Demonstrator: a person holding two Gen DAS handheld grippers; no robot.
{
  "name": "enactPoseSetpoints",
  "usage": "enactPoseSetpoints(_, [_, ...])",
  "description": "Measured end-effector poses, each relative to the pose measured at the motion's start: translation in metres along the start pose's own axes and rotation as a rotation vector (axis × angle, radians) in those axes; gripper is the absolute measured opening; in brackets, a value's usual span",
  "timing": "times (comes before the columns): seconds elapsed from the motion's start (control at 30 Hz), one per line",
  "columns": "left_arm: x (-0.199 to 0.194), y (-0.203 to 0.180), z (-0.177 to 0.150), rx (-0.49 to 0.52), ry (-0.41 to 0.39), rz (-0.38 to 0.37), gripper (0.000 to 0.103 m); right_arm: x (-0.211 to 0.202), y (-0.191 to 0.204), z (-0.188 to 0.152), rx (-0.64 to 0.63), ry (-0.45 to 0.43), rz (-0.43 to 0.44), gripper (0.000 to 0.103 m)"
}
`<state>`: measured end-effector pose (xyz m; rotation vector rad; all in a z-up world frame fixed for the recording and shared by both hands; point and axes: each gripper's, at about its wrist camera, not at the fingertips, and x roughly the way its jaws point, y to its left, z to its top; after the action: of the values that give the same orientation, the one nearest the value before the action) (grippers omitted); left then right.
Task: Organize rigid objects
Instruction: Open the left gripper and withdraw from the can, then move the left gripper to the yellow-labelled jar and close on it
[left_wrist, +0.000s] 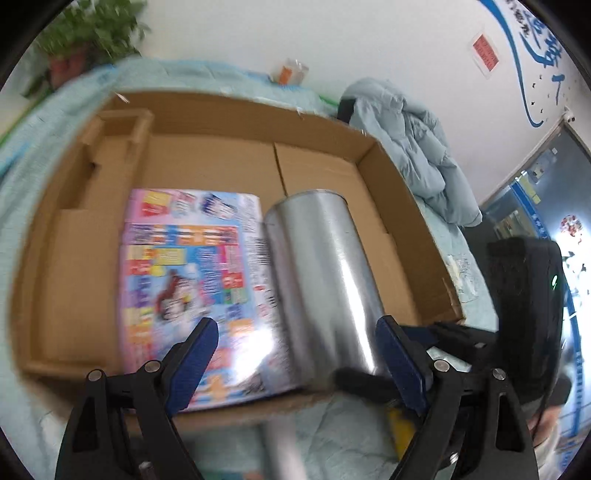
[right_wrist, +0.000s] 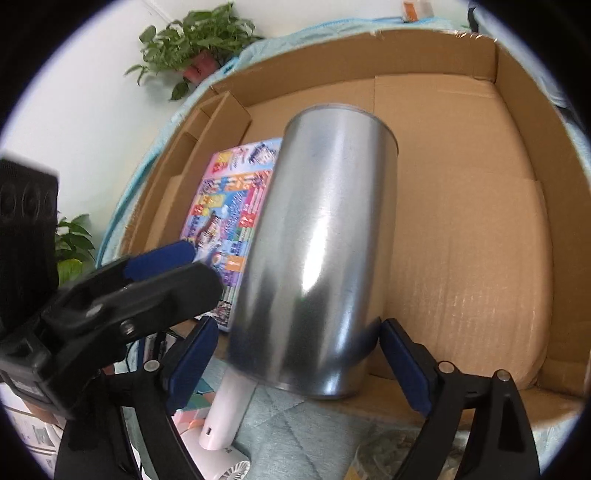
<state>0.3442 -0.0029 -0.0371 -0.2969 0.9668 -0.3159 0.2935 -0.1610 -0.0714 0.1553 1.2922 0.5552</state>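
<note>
Shiny metal can lying tilted over near edge of cardboard box, label-free, right gripper spread around its base, left gripper spread wide, colourful magazine flat in box beside can, print too blurred to read

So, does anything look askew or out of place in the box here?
The metal can is tilted, not standing, its lower end hanging over the box's near edge between the right tongs. Whether they grip it is unclear. The magazine lies flat, slightly skewed to the box walls.
</note>
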Motion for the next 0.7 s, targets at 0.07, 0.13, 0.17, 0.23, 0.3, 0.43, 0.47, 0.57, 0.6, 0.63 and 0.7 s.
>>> enactPoseSetpoints(0.07, [-0.024,-0.001,-0.012,0.016,-0.063,0.051,0.087,-0.013,0.006,-0.006,-0.029,-0.042,-0.018,0.091])
enactPoseSetpoints(0.13, [-0.050,-0.006,-0.028,0.047,-0.145,0.127,0.088,-0.031,0.017,-0.018,-0.066,-0.116,-0.064,0.091])
enactPoseSetpoints(0.17, [-0.060,-0.006,-0.038,0.054,-0.171,0.160,0.090,-0.044,0.023,-0.028,-0.091,-0.164,-0.089,0.091])
enactPoseSetpoints(0.23, [-0.077,-0.008,-0.053,0.063,-0.224,0.221,0.090,-0.061,0.032,-0.048,-0.118,-0.235,-0.121,0.091])
enactPoseSetpoints(0.3, [-0.092,-0.011,-0.072,0.067,-0.271,0.255,0.080,-0.075,0.034,-0.068,-0.113,-0.302,-0.143,0.080])
enactPoseSetpoints(0.43, [-0.104,-0.012,-0.104,0.052,-0.240,0.246,0.001,-0.088,0.032,-0.108,-0.064,-0.370,-0.166,0.053])
enactPoseSetpoints(0.47, [-0.108,-0.015,-0.114,0.063,-0.248,0.240,0.001,-0.091,0.032,-0.116,-0.061,-0.395,-0.174,0.054])
enactPoseSetpoints(0.57, [-0.115,-0.028,-0.142,0.132,-0.258,0.315,0.052,-0.103,0.027,-0.135,-0.047,-0.439,-0.187,0.099])
enactPoseSetpoints(0.6, [-0.117,-0.032,-0.147,0.137,-0.252,0.341,0.080,-0.108,0.024,-0.143,-0.036,-0.466,-0.201,0.103])
enactPoseSetpoints(0.63, [-0.120,-0.034,-0.153,0.137,-0.265,0.350,0.099,-0.112,0.022,-0.149,-0.031,-0.480,-0.216,0.103])
enactPoseSetpoints(0.7, [-0.122,-0.041,-0.167,0.150,-0.317,0.340,0.100,-0.111,0.016,-0.155,-0.012,-0.463,-0.219,0.103])
